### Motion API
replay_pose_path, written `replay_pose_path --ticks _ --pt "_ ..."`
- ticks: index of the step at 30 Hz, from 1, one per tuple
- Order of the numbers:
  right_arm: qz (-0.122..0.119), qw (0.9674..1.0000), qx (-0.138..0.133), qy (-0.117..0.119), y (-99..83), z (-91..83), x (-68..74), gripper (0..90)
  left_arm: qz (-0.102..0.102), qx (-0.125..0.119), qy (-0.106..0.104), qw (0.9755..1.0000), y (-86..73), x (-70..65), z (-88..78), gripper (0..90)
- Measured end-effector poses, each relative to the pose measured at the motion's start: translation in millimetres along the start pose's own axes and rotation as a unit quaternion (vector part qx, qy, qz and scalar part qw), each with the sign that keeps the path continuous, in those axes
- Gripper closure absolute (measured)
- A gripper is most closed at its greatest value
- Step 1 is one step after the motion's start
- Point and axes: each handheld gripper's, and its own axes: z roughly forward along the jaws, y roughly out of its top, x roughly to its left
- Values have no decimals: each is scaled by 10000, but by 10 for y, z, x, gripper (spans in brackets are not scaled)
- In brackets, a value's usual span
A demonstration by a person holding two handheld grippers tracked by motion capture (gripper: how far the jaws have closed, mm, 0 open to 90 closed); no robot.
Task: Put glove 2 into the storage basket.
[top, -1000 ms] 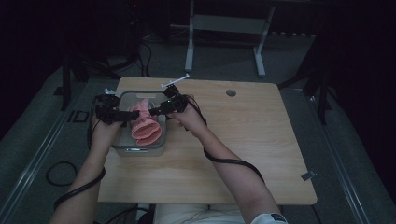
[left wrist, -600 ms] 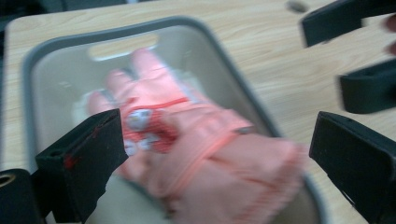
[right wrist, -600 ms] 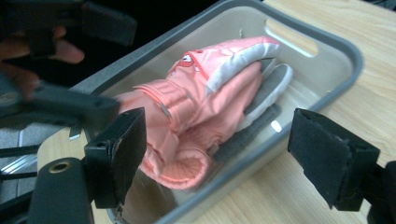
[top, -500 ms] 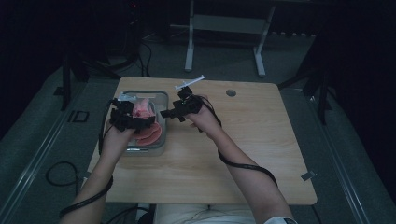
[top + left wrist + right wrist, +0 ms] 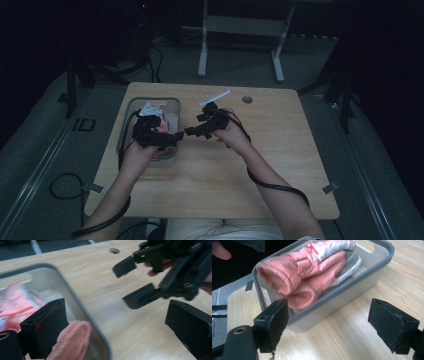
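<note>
On the wooden counter, toward its left half, a grey bin holding pink gloves with pale grey palms and fuzzy cuffs (the cuffs toward the near end of the bin, one cuff bulging up past the rim). Above the bin's near right corner in the high view, the left tool, released, jaws spread wide with nothing between them; in the left gripper view, its left jaw over the bin beside a pink cuff, its right jaw over bare wood. Just to the right, over open counter beside the bin, the right tool, also released, jaws far apart and empty, pointed leftward at the bin. Tips of the two tools close together but apart, facing each other across the bin's right wall. In the left gripper view, the right tool seen farther off, both jaws gaping above the wood. Near the counter's far edge, a small round hole. Forearms entering from the bottom, a dark cable looping along the right one.
</note>
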Motion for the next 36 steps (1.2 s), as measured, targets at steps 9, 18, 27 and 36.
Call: replay_pose_path --ticks 9,18,27,36 --pt "27 10000 -5 -83 -290 -181 -39 148 390 -7 -443 9983 -30 -365 144 36" --pt "-54 9998 -20 -168 -566 -225 -51 153 756 91 -667 9949 -103 -631 291 35" --pt "-132 9996 -22 -249 -752 -262 -64 150 906 119 -919 9916 -261 -748 446 35" --pt "-159 9995 5 -271 -1014 -252 -69 150 1088 317 -1308 9849 -486 -838 656 34"
